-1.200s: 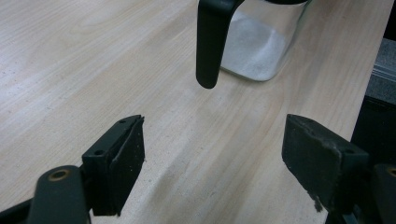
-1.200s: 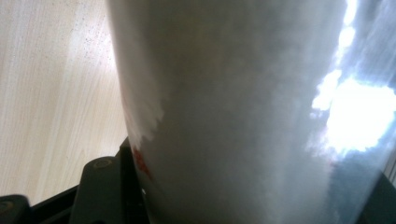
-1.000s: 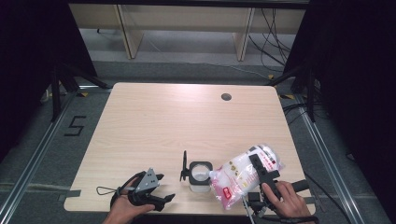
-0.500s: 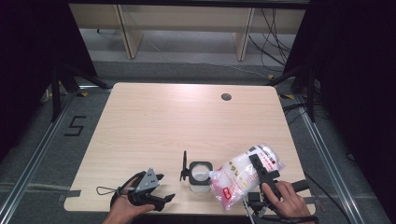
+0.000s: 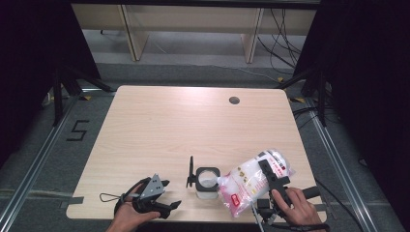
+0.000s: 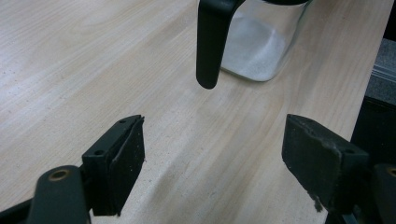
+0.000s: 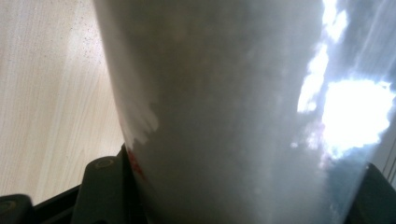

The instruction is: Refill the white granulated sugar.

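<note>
The right gripper had its fingers clamped on a bag of white grains, tilted over the jar near the tabletop's near edge. The bag's red label was unreadable. The left gripper's fingers stood apart, empty, left of the jar.

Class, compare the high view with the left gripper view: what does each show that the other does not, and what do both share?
High view alone: the bag of white grains tipped toward the jar's mouth, clamped in the right gripper, both hands, and the table's round hole.

Left gripper view alone: the left gripper close up, its jaws wide apart over bare wood, nothing between them.

Both: the clear jar holding white grains, its black handle, and the wooden table.
</note>
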`<state>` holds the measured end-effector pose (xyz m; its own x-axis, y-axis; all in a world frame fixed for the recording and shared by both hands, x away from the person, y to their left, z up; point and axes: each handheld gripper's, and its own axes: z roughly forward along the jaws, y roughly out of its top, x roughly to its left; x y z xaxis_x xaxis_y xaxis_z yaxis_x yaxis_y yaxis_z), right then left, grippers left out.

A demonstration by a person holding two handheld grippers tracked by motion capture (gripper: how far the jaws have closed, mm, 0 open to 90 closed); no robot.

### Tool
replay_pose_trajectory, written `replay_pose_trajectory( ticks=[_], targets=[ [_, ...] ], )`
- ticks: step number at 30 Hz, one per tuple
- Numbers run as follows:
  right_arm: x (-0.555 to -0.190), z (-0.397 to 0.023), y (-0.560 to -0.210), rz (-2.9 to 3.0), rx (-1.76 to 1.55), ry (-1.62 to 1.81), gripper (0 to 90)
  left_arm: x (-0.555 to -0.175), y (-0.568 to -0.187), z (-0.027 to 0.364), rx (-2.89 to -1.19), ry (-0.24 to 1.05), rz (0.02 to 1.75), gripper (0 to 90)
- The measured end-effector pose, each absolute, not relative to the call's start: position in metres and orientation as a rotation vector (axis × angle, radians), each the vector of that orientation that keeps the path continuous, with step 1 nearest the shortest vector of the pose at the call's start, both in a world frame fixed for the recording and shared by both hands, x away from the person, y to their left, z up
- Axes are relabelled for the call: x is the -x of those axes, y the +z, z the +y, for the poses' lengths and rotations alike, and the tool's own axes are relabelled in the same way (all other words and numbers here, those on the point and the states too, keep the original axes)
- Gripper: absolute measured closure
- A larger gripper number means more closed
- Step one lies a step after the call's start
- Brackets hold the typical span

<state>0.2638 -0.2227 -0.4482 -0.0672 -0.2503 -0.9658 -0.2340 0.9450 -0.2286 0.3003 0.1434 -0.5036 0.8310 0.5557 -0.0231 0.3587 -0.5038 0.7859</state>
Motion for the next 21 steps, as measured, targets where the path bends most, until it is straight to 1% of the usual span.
replay_pose_trajectory(
  ticks=[21],
  targets=[
    [-0.2649,-0.2231,-0.4480,1.634,0.394,0.008,40.3,-0.3008,-0.5032,0.1440,-2.164,0.304,0.662,20.8]
  ],
)
